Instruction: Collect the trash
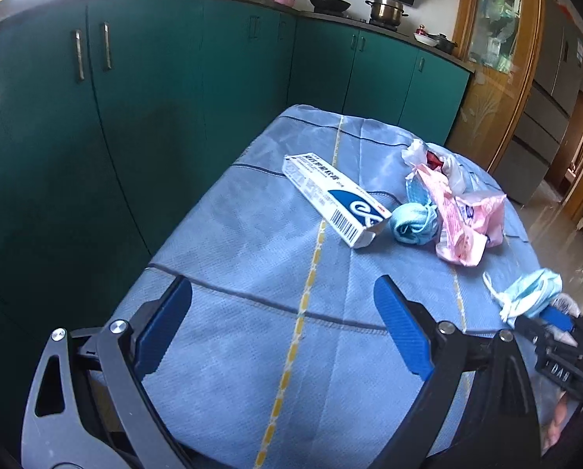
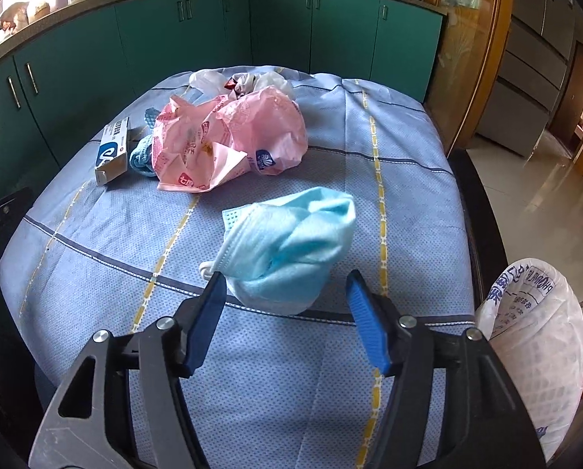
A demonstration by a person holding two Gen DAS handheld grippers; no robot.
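Observation:
A crumpled blue face mask (image 2: 287,242) lies on the blue checked tablecloth (image 2: 408,179). My right gripper (image 2: 285,287) stands open just before it, fingers either side of its near end, not closed on it. The same mask (image 1: 533,291) shows at the right of the left wrist view, with the right gripper (image 1: 561,314) beside it. My left gripper (image 1: 283,293) is open over bare cloth. Farther off lie a white and blue carton (image 1: 334,197), a blue ball of mask (image 1: 414,222) and a pink plastic bag (image 2: 229,136).
A white plastic bag (image 2: 252,78) with scraps lies at the table's far end. A white printed sack (image 2: 537,336) hangs off the table's right side. Green kitchen cabinets (image 1: 135,117) run along the back and left; a wooden door frame (image 2: 475,58) stands right.

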